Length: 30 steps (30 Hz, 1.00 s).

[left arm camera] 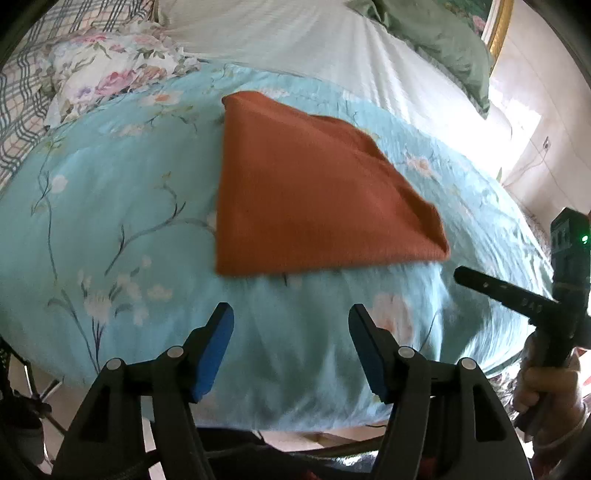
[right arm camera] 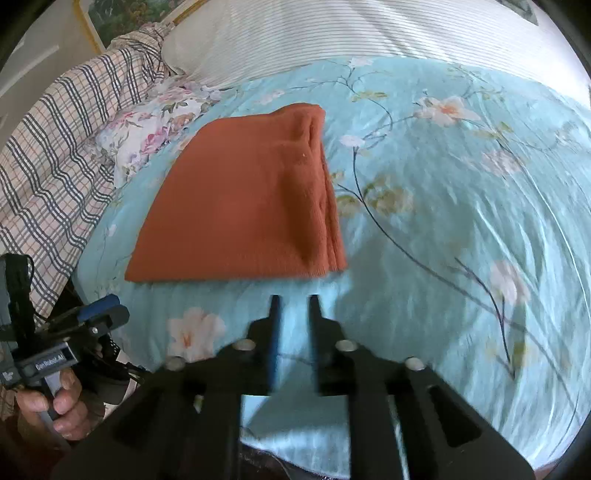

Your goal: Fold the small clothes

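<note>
the folded rust cloth (left arm camera: 314, 192) lies flat on the blue floral quilt (left arm camera: 110, 206), near the middle of the bed. in the right wrist view its stacked edges show along the side toward 3 o'clock, and its near hem runs straight across.

neither gripper touches it. the left gripper (left arm camera: 291, 350) hangs at 6 o'clock of the cloth, its jaws spread wide with only quilt between the blue pads (left arm camera: 216, 354). the right gripper (right arm camera: 293, 306) also sits at 6 o'clock of the cloth in its own view, just short of the hem, its jaws parted by a narrow gap and holding nothing. in the left wrist view the right gripper comes in from 3 o'clock, with the person's hand (left arm camera: 546, 391) on its handle at 4 o'clock. in the right wrist view the left gripper and the hand (right arm camera: 51, 402) that grips it sit at 8 o'clock.

further out, a floral pillow (left arm camera: 103, 70) lies at 10 o'clock of the cloth, a plaid blanket (right arm camera: 55, 166) beyond it toward 9 o'clock, and a white striped sheet (left arm camera: 295, 37) at 12 o'clock. a green pillow (left arm camera: 443, 40) lies at 1 o'clock in the left wrist view, by a gold frame (left arm camera: 498, 33).
</note>
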Available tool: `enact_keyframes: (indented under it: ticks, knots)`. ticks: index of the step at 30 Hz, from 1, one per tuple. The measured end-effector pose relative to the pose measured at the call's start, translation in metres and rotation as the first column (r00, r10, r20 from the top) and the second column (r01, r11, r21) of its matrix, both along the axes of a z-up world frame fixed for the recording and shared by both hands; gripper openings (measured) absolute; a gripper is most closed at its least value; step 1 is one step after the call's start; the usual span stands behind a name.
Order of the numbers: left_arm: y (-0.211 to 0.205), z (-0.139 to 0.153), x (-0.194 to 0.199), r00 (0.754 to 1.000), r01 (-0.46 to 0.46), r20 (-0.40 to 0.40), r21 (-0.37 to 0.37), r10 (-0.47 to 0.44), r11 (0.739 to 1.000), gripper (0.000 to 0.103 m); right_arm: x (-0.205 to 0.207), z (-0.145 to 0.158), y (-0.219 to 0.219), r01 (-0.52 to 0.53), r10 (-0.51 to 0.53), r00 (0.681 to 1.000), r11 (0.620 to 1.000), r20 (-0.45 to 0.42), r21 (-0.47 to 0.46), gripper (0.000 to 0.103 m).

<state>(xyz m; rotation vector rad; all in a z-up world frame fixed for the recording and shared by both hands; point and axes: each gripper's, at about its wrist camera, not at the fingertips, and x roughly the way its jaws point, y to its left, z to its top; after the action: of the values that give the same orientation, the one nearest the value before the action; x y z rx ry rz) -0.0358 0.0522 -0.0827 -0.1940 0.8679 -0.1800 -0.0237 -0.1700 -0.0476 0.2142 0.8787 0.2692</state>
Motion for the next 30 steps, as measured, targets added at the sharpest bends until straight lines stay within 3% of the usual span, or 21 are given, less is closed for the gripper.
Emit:
enact_keyframes:
  ticks: [2,5,8,12,16,18,22,25,30]
  knots:
    - [0.001,-0.002,-0.008,1.0,-0.006,-0.002,0.006,0.006,1.0,0.068,-0.01,0.003,0.001,0.004,-0.004,1.0,1.0,0.024,-0.01,0.051]
    - [0.009,0.0,-0.019,0.999,-0.032,0.005,0.001,0.032,1.0,0.073,-0.018,0.004,0.002,-0.004,0.004,1.0,1.0,0.029,-0.008,0.053]
    - [0.018,0.003,-0.025,0.997,-0.068,0.018,-0.007,0.068,0.998,0.081,-0.023,0.005,0.003,-0.001,0.001,1.0,1.0,0.03,-0.001,0.068]
    - [0.024,0.002,-0.03,0.995,-0.097,0.002,0.0,0.097,0.995,0.082,-0.031,0.002,0.005,-0.019,0.018,1.0,1.0,0.024,0.016,0.085]
    - [0.024,0.003,-0.035,0.994,-0.109,0.003,0.021,0.109,0.994,0.082,-0.041,0.0,0.011,-0.043,0.043,0.999,0.999,0.011,-0.005,0.086]
    - [0.021,0.007,-0.034,0.992,-0.13,0.011,0.076,0.13,0.989,0.082,-0.043,-0.001,0.01,-0.052,0.052,0.999,0.999,0.01,0.01,0.087]
    - [0.016,0.02,-0.034,0.991,-0.131,0.038,0.137,0.127,0.982,0.082,-0.042,0.0,0.005,-0.067,0.068,0.997,0.997,-0.025,0.047,0.103]
    - [0.01,0.028,-0.031,0.994,-0.11,0.046,0.181,0.103,0.977,0.083,-0.037,0.007,0.008,-0.105,0.104,0.992,0.995,-0.065,-0.004,0.103]
    - [-0.001,0.044,-0.016,0.994,-0.103,0.061,0.266,0.09,0.959,0.084,-0.031,0.029,0.015,-0.148,0.147,0.989,0.986,-0.017,-0.078,0.103]
